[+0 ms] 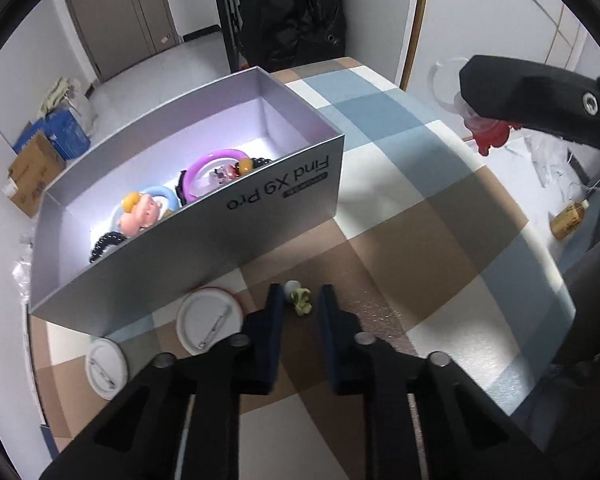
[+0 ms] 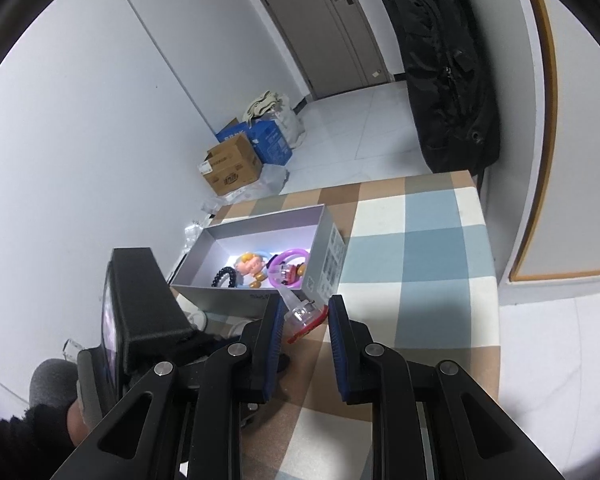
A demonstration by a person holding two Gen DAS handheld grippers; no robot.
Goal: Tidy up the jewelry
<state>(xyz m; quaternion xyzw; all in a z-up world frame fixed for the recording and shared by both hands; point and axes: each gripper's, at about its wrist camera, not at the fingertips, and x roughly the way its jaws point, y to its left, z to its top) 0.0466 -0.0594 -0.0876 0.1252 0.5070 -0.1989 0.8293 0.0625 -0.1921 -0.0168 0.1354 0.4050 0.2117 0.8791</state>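
Note:
A silver open box (image 1: 204,240) stands on the checked tablecloth. It holds a purple bangle (image 1: 216,160), a blue bangle with a pink figure (image 1: 142,212) and black bead bracelets (image 1: 104,242). My left gripper (image 1: 300,294) points down just in front of the box, its jaws closed narrowly on a small green and blue charm (image 1: 300,300) at table level. My right gripper (image 2: 306,312) is shut on a clear bangle with a red charm (image 2: 306,318). In the left wrist view that bangle (image 1: 488,136) hangs high to the right of the box.
Two white pin badges (image 1: 208,324) (image 1: 107,364) lie face down by the box's near wall. The table's edge (image 1: 548,264) curves along the right, with a bottle (image 1: 568,220) on the floor beyond. Cardboard boxes (image 2: 236,164) and a black coat (image 2: 444,72) stand past the table.

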